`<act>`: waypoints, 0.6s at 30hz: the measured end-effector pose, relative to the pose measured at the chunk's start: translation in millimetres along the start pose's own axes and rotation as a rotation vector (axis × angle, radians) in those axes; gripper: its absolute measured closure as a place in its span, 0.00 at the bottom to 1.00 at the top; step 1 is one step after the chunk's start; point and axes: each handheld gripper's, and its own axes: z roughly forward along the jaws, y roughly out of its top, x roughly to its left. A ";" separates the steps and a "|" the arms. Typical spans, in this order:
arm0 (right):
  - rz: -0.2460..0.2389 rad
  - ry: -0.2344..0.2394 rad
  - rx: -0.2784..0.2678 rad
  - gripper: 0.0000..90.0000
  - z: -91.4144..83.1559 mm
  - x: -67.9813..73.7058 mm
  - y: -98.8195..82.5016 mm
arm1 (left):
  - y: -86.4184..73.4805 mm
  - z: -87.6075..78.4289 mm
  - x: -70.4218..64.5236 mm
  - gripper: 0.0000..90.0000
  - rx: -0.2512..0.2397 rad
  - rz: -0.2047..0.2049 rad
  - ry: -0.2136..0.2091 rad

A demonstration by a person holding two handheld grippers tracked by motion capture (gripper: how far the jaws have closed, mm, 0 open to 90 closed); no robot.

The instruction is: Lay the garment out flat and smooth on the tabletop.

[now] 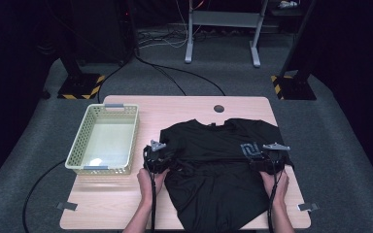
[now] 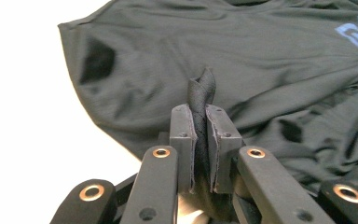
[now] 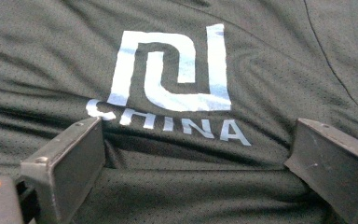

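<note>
T-shirt fabric, black and thin, is what both grippers are working on, spread across the right half of the wooden table [image 1: 126, 204], with its hem hanging toward the near edge and its collar pointing away.

Nearest the person, the left gripper [image 1: 156, 156] sits at the shirt's left edge, and the left gripper view shows its jaws nearly closed on a bunched ridge of cloth [image 2: 201, 100] that stands up between the pads. That fold is pinched firmly; the cloth below it runs slack back to the shirt. The right gripper [image 1: 268, 158] rests at the shirt's right side, its jaws spread wide over the fabric just below the pale printed logo [image 3: 170, 74], holding nothing.

The T-shirt [image 1: 218, 170] looks light and completely limp: a fine mesh knit that wrinkles, drapes and slides under a touch. It will likely follow a pull without resistance but sag wherever it is not supported, so a single pinch lifts only a peak. A grip at an edge or seam, such as the sleeve hem or the side hem, should hold better than the flat middle, where the pads would have to gather cloth first. The knit looks slightly slick, so a deep bite seems wise.

Farther off to the left stands a pale yellow basket [image 1: 80, 145], well apart from the shirt.
</note>
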 end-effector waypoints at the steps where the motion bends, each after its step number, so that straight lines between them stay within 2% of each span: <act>1: 0.000 0.000 0.000 0.04 0.0 0.0 0.0 | -1.1 -1.7 3.7 0.92 0.001 -0.002 0.006; 7: 0.002 0.000 0.001 0.04 0.1 0.1 0.2 | -13.0 -10.8 21.7 0.92 0.007 -0.032 0.050; 14: 0.001 -0.001 0.001 0.04 0.0 0.2 0.1 | -38.1 -20.9 34.3 0.90 0.042 -0.051 0.092; 16: 0.000 -0.001 0.001 0.04 0.0 0.2 0.1 | -43.5 -23.4 35.3 0.83 0.058 -0.052 0.103; 18: 0.001 -0.001 0.001 0.04 0.0 0.2 0.1 | -44.4 -26.7 35.5 0.70 0.069 -0.060 0.094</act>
